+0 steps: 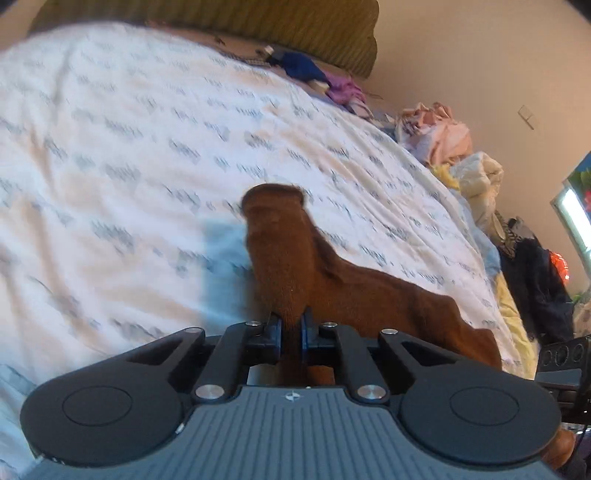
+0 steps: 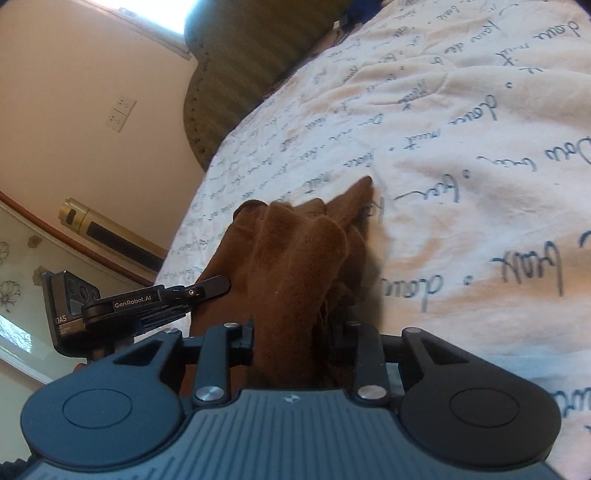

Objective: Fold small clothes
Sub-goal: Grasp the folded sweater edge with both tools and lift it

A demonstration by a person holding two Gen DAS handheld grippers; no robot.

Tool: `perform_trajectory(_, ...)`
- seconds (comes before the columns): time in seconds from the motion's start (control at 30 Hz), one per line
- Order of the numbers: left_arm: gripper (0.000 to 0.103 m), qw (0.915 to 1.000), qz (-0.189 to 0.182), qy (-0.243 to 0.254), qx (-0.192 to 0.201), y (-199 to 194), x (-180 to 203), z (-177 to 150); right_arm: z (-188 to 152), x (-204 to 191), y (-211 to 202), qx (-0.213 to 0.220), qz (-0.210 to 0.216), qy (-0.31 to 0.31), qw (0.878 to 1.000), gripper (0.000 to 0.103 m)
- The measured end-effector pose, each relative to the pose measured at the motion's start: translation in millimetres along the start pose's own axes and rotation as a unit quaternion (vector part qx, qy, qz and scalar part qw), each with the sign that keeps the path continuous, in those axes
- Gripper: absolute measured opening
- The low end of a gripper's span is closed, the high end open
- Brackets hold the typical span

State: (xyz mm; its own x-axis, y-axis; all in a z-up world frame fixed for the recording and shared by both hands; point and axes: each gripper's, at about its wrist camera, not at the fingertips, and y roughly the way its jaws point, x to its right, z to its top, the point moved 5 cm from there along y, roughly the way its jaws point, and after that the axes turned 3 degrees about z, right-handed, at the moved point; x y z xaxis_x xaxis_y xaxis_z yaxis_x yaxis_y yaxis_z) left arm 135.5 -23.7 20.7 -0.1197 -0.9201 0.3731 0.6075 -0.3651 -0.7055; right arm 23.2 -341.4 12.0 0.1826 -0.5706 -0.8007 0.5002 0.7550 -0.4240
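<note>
A small brown fuzzy garment (image 1: pixel 332 280) is held above a white bedspread with blue script (image 1: pixel 129 147). My left gripper (image 1: pixel 291 325) is shut on one edge of it; the cloth stands up past the fingers and trails right. In the right wrist view my right gripper (image 2: pixel 299 332) is closed around a bunched fold of the same brown garment (image 2: pixel 291 258), which fills the gap between its fingers. The left gripper (image 2: pixel 207 286) shows at the left of that view, touching the cloth's left edge.
A pile of mixed clothes (image 1: pixel 443 136) lies along the bed's right edge, with blue and purple items (image 1: pixel 314 74) near the olive headboard (image 1: pixel 258 26). A wall with sockets (image 2: pixel 120 114) and a gold cylinder (image 2: pixel 103 227) lie left of the bed.
</note>
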Motion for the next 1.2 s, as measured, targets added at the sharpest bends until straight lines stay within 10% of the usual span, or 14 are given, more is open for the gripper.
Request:
perform_trajectory(0.17, 0.015, 0.9993, 0.038, 0.004, 0.004, -7, -35, 12, 4, -22, 44, -0.003, 0.058, 0.016, 0.998, 0.029)
perform_trajectory(0.3, 0.022, 0.9991, 0.024, -0.035, 0.003, -21, -67, -16, 4, 3, 63, -0.009, -0.011, 0.042, 0.999, 0.043)
perform_trajectory(0.33, 0.032, 0.999, 0.002, -0.045, 0.01, -33, -70, -25, 2, 8, 57, -0.005, 0.004, 0.065, 0.998, 0.043)
perform_trajectory(0.43, 0.087, 0.9936, -0.072, -0.086, 0.014, -63, -74, -60, -9, 3, 25, 0.004, 0.02, 0.066, 0.998, 0.086)
perform_trajectory(0.6, 0.084, 0.9804, -0.148, -0.122, -0.045, -64, -58, -109, -48, -16, 4, -0.034, 0.048, 0.042, 0.997, 0.091)
perform_trajectory(0.67, 0.062, 0.9831, -0.138, -0.1, -0.066, -54, -47, -119, -66, -22, 20, -0.065, 0.023, 0.007, 0.998, 0.086)
perform_trajectory(0.7, 0.042, 0.9873, -0.121, -0.078, -0.067, -54, -41, -119, -69, -25, 23, -0.059, 0.018, -0.011, 0.998, 0.077)
perform_trajectory(0.73, 0.022, 0.9887, -0.11, -0.061, -0.081, -52, -37, -119, -72, -28, 27, -0.072, 0.02, -0.015, 0.997, 0.033)
perform_trajectory(0.77, 0.021, 0.9894, -0.102, -0.058, -0.085, -54, -37, -117, -73, -30, 28, -0.081, 0.023, -0.008, 0.996, 0.018)
perform_trajectory(1.0, 0.027, 0.9958, -0.049, -0.001, -0.078, -64, -57, -124, -100, -30, 31, -0.103, 0.014, -0.037, 0.994, 0.017)
perform_trajectory(1.1, 0.039, 0.9963, -0.061, -0.006, -0.06, -83, -54, -124, -96, -18, 21, -0.089, 0.049, 0.022, 0.995, 0.023)
perform_trajectory(1.2, 0.062, 0.9985, -0.049, 0.017, 0.013, -129, -47, -111, -70, -22, -14, -0.034, 0.045, 0.008, 0.998, 0.05)
